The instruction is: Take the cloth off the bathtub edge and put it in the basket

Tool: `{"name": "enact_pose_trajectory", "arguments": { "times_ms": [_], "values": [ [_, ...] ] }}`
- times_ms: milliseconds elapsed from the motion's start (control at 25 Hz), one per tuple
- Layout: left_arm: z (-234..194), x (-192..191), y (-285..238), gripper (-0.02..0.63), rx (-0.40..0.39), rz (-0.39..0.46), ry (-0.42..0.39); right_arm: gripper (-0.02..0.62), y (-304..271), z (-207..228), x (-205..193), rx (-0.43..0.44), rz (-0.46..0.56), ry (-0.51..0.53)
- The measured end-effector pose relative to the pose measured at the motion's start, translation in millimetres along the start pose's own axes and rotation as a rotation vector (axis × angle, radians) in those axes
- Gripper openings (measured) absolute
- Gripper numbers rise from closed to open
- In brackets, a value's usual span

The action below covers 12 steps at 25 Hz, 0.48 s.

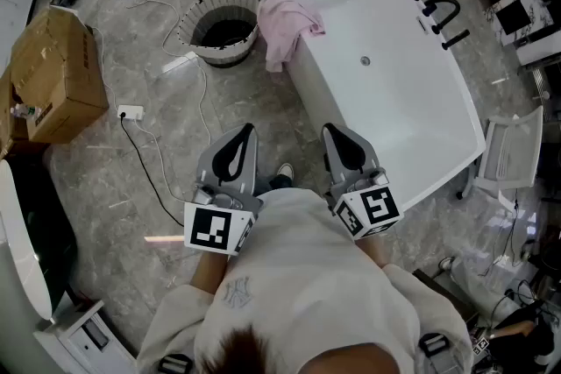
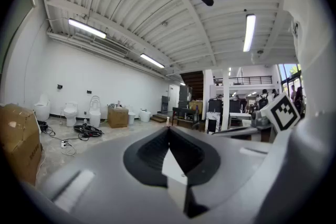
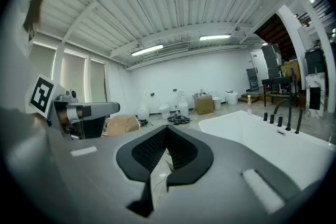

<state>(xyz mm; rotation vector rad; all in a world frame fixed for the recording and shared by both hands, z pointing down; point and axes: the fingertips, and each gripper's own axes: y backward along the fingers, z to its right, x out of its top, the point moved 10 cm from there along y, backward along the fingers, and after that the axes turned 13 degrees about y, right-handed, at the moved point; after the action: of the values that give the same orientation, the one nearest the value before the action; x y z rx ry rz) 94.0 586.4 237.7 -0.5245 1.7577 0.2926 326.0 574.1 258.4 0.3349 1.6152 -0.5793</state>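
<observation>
You hold left hand-held gripper [image 1: 248, 130] and right hand-held gripper [image 1: 328, 129] side by side at your chest, jaws closed on nothing. Pink cloth [image 1: 289, 24] hangs over bathtub [image 1: 399, 96] edge, just beside basket [image 1: 182, 29] on floor.

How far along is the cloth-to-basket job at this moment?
Done: nothing. The cloth hangs over the tub edge, with the basket beside it. In hand: nothing. The left gripper and right gripper are shut, empty, away from the cloth. Left: grasp, lift, drop in.
</observation>
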Motion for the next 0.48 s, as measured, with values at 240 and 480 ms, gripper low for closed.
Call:
{"name": "enact_pose_trajectory", "arguments": {
  "times_ms": [240,480],
  "values": [
    [12,-2,0,0.012,-0.006,0.005,0.022,-0.002,10,7,-6,-0.009,0.010,-0.023],
    [16,1,-2,0.014,-0.004,0.012,0.032,-0.002,12,9,-7,-0.002,0.017,-0.021]
  ]
}}
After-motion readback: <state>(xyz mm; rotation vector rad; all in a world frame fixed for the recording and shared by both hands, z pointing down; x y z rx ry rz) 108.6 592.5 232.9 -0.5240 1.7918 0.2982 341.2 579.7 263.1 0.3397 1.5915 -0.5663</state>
